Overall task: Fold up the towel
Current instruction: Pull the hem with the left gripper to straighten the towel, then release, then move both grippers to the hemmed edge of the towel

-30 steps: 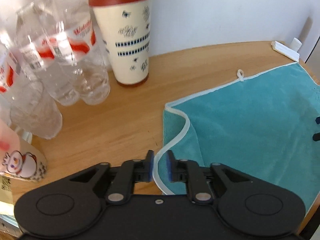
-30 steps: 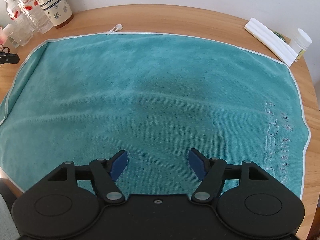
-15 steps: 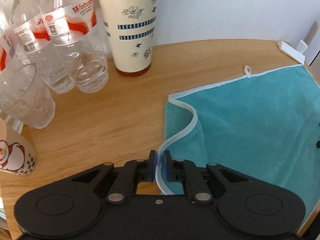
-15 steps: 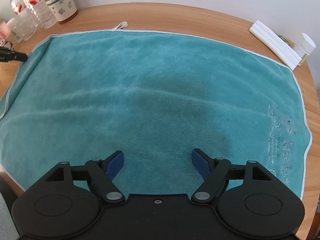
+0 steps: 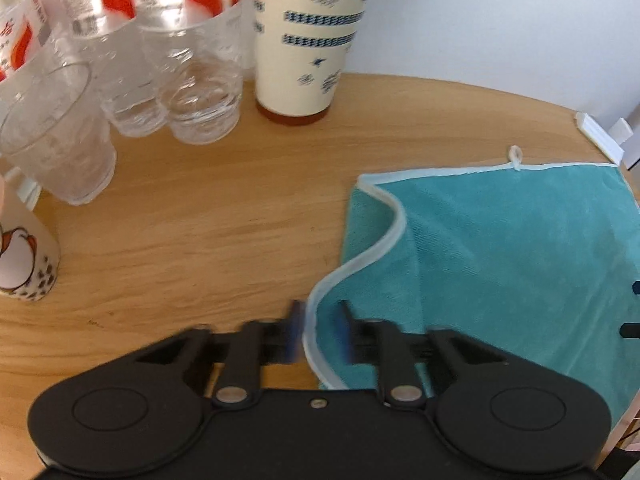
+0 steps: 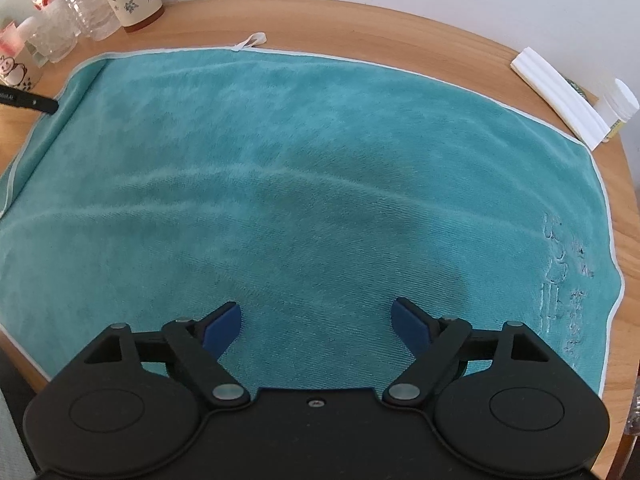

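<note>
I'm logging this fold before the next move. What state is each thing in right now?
towel: spread flat, left edge curled over, unfolded otherwise
left gripper: fingers apart around the towel's white hem
right gripper: wide open over the towel
bottles: upright, clear
tumbler: upright
glass: upright, looks empty
white jar: upright, capped

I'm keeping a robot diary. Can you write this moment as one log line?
left gripper: open, fingers astride towel edge | right gripper: open above towel middle | towel: flat, unfolded
</note>
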Tool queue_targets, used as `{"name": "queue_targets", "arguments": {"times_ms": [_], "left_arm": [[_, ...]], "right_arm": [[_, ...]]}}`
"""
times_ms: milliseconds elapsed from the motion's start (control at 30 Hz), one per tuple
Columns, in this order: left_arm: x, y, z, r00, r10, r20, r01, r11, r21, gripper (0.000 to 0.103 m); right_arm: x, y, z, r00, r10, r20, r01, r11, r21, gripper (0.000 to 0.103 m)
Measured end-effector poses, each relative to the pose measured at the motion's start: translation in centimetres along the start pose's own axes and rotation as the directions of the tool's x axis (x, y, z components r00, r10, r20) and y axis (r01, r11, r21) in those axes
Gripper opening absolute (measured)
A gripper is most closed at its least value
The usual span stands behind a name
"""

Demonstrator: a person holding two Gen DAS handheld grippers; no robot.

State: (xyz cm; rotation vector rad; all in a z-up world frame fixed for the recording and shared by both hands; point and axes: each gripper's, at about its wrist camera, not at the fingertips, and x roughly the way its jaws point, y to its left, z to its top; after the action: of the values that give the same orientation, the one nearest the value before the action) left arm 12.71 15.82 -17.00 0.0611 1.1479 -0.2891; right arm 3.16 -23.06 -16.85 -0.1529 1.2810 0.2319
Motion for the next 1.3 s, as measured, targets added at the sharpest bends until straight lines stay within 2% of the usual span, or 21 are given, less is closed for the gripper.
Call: {"name": "queue_targets", "arguments": {"times_ms": [167, 267, 333, 400, 500, 567, 633, 700, 733, 767, 800, 867, 900, 967, 1000, 1033, 1100, 1200, 1300], "left_arm": [[-0.5, 0.2, 0.2, 0.998, 0.057, 0.021, -0.058, 0.998, 0.032, 0.005], [-1.1, 0.9, 0.6, 0.991, 0.131, 0.042, -0.133, 0.990, 0.050, 0.005], [-1.2, 1.6, 0.9, 0.974, 0.219, 0.055, -0.222, 0.973, 0.065, 0.005], [-1.3, 2.4, 1.5, 0.947, 0.311, 0.078, -0.317, 0.946, 0.074, 0.005], [-1.2, 3.3, 2.4, 0.912, 0.400, 0.092, -0.407, 0.912, 0.061, 0.005], [-0.8, 3.5, 2.8, 0.896, 0.435, 0.089, -0.441, 0.896, 0.060, 0.007], [0.0, 3.4, 3.0, 0.852, 0.517, 0.086, -0.523, 0.848, 0.089, 0.008], [0.9, 3.3, 3.1, 0.800, 0.595, 0.075, -0.599, 0.793, 0.111, 0.026], [1.0, 3.4, 3.1, 0.795, 0.603, 0.063, -0.606, 0.788, 0.105, 0.040], [0.4, 3.6, 2.9, 0.816, 0.575, 0.068, -0.579, 0.811, 0.083, 0.041], [-0.1, 3.5, 2.7, 0.827, 0.557, 0.075, -0.562, 0.825, 0.065, 0.041], [-0.9, 3.3, 2.3, 0.827, 0.557, 0.076, -0.561, 0.827, 0.046, 0.050], [-1.5, 3.1, 1.9, 0.837, 0.542, 0.073, -0.545, 0.838, 0.029, 0.053], [-2.7, 2.5, 0.8, 0.868, 0.492, 0.066, -0.493, 0.870, -0.005, 0.059], [-3.3, 2.0, -0.1, 0.885, 0.462, 0.063, -0.462, 0.887, -0.020, 0.059], [-3.7, 1.5, -0.8, 0.894, 0.444, 0.063, -0.443, 0.896, -0.026, 0.059], [-4.0, 0.4, -2.4, 0.902, 0.427, 0.064, -0.427, 0.904, -0.023, 0.059], [-3.5, -0.9, -4.4, 0.913, 0.407, 0.026, -0.407, 0.913, -0.021, 0.059], [-2.5, -2.0, -5.9, 0.909, 0.417, -0.015, -0.417, 0.909, -0.015, 0.059]], "right_arm": [[0.1, 0.0, 0.0, 1.000, -0.001, -0.006, 0.001, 1.000, -0.011, 0.087], [0.1, 0.0, 0.1, 1.000, -0.002, -0.009, 0.002, 1.000, -0.017, 0.087], [0.1, 0.1, 0.1, 1.000, -0.007, -0.013, 0.007, 1.000, -0.015, 0.087], [0.2, 0.1, 0.2, 1.000, -0.010, -0.021, 0.010, 1.000, -0.012, 0.087], [0.3, 0.1, 0.3, 1.000, -0.012, -0.027, 0.012, 1.000, -0.008, 0.087], [0.3, 0.2, 0.3, 0.999, -0.014, -0.029, 0.014, 1.000, -0.006, 0.087], [0.3, 0.2, 0.4, 0.999, -0.017, -0.031, 0.016, 1.000, -0.003, 0.088], [0.3, 0.1, 0.4, 0.999, -0.017, -0.032, 0.017, 1.000, -0.001, 0.088], [0.4, 0.1, 0.4, 0.999, -0.017, -0.031, 0.017, 1.000, 0.001, 0.088], [0.4, 0.0, 0.4, 0.999, -0.018, -0.031, 0.018, 1.000, 0.004, 0.088], [0.3, -0.2, 0.3, 0.999, -0.020, -0.029, 0.020, 1.000, 0.017, 0.087], [-0.2, -0.9, 0.1, 1.000, -0.020, -0.013, 0.021, 0.998, 0.066, 0.085], [-0.7, -1.4, -0.1, 1.000, -0.011, 0.011, 0.010, 0.995, 0.095, 0.085], [-2.1, -3.4, -1.0, 0.997, -0.021, 0.080, 0.006, 0.984, 0.178, 0.085], [-2.6, -4.3, -1.5, 0.994, -0.052, 0.099, 0.030, 0.977, 0.212, 0.085], [-2.7, -4.9, -2.0, 0.991, -0.089, 0.101, 0.064, 0.971, 0.229, 0.085], [-2.9, -6.7, -3.1, 0.982, -0.156, 0.103, 0.123, 0.955, 0.271, 0.083], [-3.4, -10.7, -4.7, 0.964, -0.244, 0.105, 0.184, 0.900, 0.395, 0.082], [-3.6, -14.2, -5.7, 0.948, -0.294, 0.120, 0.204, 0.854, 0.478, 0.076]]}}
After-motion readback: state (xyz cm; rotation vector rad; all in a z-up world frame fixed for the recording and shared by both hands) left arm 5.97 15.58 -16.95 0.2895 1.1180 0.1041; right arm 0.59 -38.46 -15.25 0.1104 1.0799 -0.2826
